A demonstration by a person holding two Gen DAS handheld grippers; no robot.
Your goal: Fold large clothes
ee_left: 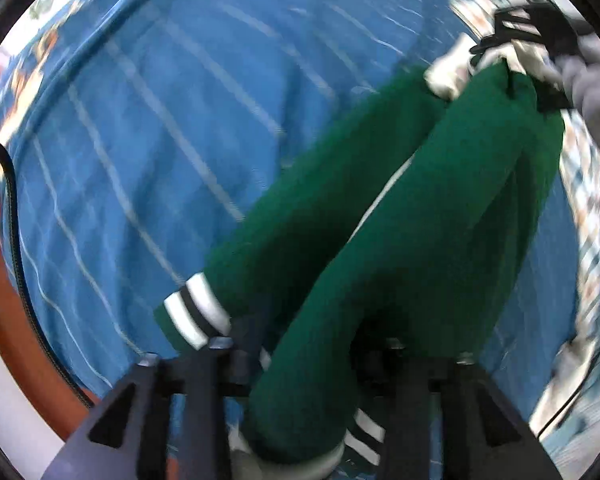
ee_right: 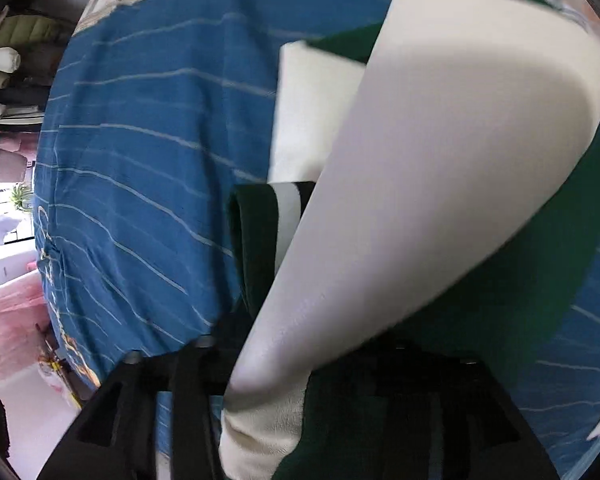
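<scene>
A green and white jacket (ee_left: 380, 216) with black-and-white striped cuffs hangs stretched over the blue striped bed cover (ee_left: 140, 140). My left gripper (ee_left: 304, 364) is shut on the jacket's striped hem end, with green cloth bunched between the fingers. In the right wrist view the jacket's white sleeve (ee_right: 400, 200) and green body (ee_right: 520, 272) drape over my right gripper (ee_right: 300, 364), which is shut on the jacket. The right gripper also shows far off in the left wrist view (ee_left: 528, 32), holding the jacket's other end. Both views are motion-blurred.
The bed cover (ee_right: 140, 160) has a patterned border (ee_left: 588, 208). A black cable (ee_left: 16, 240) runs along the bed's left edge over brown wood. Stacked clothes (ee_right: 12, 40) and a bright window lie left of the bed.
</scene>
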